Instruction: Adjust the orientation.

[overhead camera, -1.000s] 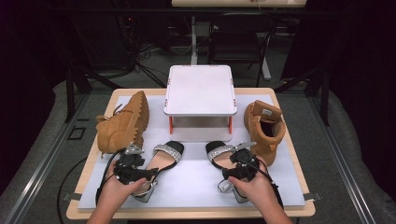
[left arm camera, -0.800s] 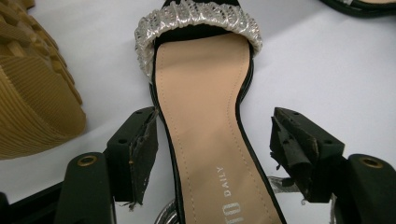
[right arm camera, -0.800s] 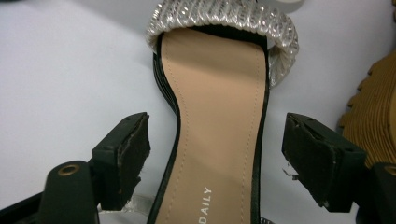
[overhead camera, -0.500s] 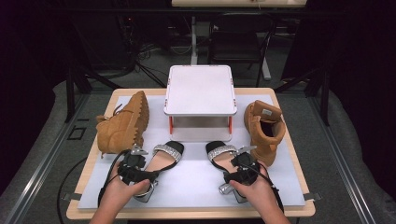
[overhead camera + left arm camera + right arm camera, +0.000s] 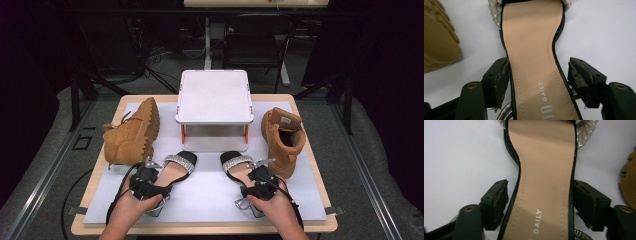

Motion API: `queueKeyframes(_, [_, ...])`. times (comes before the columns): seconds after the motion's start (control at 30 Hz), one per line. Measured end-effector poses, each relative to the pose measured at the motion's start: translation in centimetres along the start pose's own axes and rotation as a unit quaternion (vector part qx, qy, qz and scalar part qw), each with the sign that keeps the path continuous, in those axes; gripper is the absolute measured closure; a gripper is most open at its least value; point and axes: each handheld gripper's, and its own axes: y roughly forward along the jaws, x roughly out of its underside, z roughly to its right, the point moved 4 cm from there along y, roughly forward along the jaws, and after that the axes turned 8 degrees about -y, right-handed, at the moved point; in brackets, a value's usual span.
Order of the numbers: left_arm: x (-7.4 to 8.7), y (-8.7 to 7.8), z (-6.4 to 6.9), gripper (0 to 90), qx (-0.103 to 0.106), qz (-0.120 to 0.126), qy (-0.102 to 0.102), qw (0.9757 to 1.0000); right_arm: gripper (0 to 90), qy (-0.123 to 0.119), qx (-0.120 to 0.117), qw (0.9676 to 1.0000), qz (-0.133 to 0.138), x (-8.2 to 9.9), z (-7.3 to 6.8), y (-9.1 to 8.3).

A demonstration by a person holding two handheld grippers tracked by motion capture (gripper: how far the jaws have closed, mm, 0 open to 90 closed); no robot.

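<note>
So we've got our left gripper [image 5: 150, 172] spread around the left sandal [image 5: 172, 172], one pad touching its edge, the other clear. Our right gripper [image 5: 257, 176] has just been closing a bit around the right sandal [image 5: 240, 167], not pinching yet. Both sandals lie near the table's [image 5: 210, 227] front; further back, two tan boots [image 5: 131, 135] flank a white stand [image 5: 214, 97].

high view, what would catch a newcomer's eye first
Two black sandals with glittery straps lie at the front of the table, the left sandal and right sandal, each straddled by hand-held tongs: the left tongs and right tongs. Tan boots flank them, the left boot on its side, the right boot upright. A white stand sits behind.
</note>
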Motion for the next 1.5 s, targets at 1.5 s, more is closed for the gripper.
queueKeyframes(1.5, [-1.0,0.5,0.0,40.7,-0.002,-0.015,-0.001,0.9999,39.6,-0.015,-0.007,0.9998,0.012,-2.1,-1.5,1.0])
